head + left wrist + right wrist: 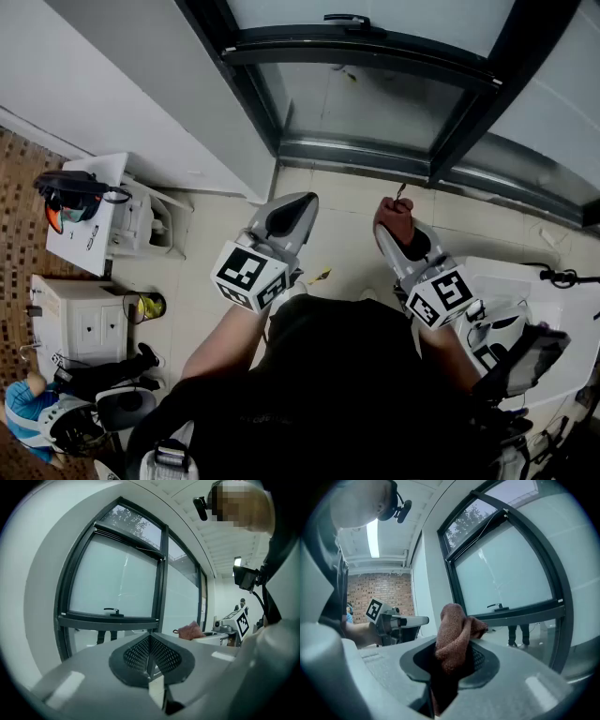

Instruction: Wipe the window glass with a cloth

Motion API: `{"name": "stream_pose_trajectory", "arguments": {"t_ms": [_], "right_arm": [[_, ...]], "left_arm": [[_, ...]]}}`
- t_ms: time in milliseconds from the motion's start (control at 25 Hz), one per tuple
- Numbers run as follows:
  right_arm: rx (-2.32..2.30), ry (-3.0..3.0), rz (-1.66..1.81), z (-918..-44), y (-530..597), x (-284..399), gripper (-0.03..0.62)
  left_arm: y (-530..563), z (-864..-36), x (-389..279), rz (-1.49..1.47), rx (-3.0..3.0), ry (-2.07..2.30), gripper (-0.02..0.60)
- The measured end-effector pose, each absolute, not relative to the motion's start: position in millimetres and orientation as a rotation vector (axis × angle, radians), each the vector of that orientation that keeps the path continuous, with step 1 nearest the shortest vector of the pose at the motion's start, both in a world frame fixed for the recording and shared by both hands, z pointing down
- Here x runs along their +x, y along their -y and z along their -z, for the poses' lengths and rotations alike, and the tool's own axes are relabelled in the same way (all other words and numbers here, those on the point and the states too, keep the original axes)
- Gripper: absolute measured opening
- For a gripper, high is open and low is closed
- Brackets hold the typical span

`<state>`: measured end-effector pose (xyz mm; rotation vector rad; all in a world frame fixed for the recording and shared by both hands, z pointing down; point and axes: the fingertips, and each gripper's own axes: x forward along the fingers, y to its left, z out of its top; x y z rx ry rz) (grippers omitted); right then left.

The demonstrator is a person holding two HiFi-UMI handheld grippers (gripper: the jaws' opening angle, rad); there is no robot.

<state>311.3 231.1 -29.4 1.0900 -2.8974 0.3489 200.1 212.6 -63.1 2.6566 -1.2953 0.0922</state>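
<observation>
Down by the dark-framed window, the left gripper [300, 201] is hovering on the left side with its jaws pressed together and nothing between them, pointing at the window glass [375, 98]. To its right, the right gripper [397, 232] is clamping down on a reddish-brown cloth [394, 219] that's bunching up out of the jaws, sitting short of the glass and not touching it

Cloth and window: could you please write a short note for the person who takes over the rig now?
The left gripper is shut and empty.
The right gripper is shut on the cloth, which bunches up above the jaws.
The glass is ahead of both grippers; the cloth is not touching it.
Done: cloth gripped.
To do: bring it to the glass and wipe.
</observation>
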Motion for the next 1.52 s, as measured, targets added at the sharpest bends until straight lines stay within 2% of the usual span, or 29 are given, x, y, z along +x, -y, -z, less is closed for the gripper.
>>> {"name": "stream_pose_trajectory", "arguments": {"t_ms": [280,480,720,1120,1520], "right_arm": [[0.966,2.885,-0.272,18,-200,323,0.083],[0.905,2.862,-0.235,9,-182,298,0.083],[0.881,2.794,-0.116,1,-139,224,0.083],[0.905,2.570,0.135,-35,-15,40,0.083],[0.816,2.275,0.480,-133,103,-28,0.083]], "left_arm": [[-202,59,199,-0.062,2.571,1.437,0.017],[-197,42,170,-0.113,2.538,1.505,0.017],[-154,43,105,-0.118,2.583,1.497,0.017],[-30,4,-38,-0.149,2.666,1.310,0.017],[50,-91,-84,0.033,2.643,1.273,0.017]]}}
